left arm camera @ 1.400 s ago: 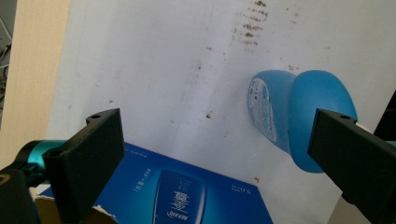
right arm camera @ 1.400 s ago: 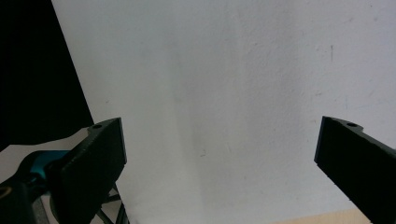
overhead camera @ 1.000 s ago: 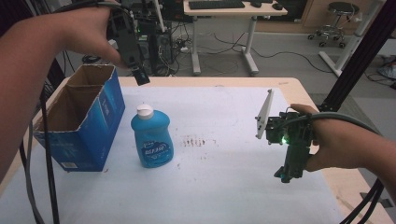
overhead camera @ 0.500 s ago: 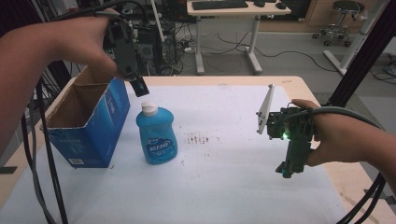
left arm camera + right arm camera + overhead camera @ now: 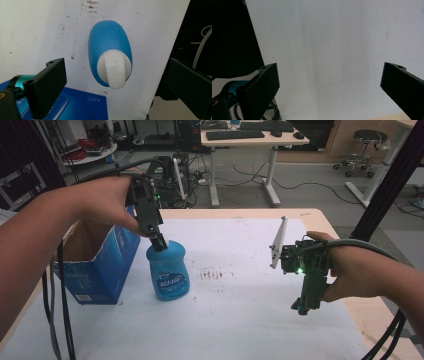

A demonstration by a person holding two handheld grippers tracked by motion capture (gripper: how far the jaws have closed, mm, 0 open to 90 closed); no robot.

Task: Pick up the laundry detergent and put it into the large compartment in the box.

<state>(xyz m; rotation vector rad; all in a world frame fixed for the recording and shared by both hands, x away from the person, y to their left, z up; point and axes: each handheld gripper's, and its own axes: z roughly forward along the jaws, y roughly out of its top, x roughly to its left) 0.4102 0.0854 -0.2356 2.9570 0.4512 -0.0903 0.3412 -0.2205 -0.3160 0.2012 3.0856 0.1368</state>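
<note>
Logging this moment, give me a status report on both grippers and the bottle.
Left hand-held gripper open above the blue bottle, jaws either side of its white cap. Right hand-held gripper open, empty, over bare table. Box beside bottle.

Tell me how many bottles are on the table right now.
1: a blue bottle with a white cap stands beside the open blue box, right under the left hand-held gripper. The box's inside is partly hidden, so more could be in there.

1 bottle (image 5: pixel 168 270), 1 box (image 5: pixel 102 260), 2 grippers.
</note>
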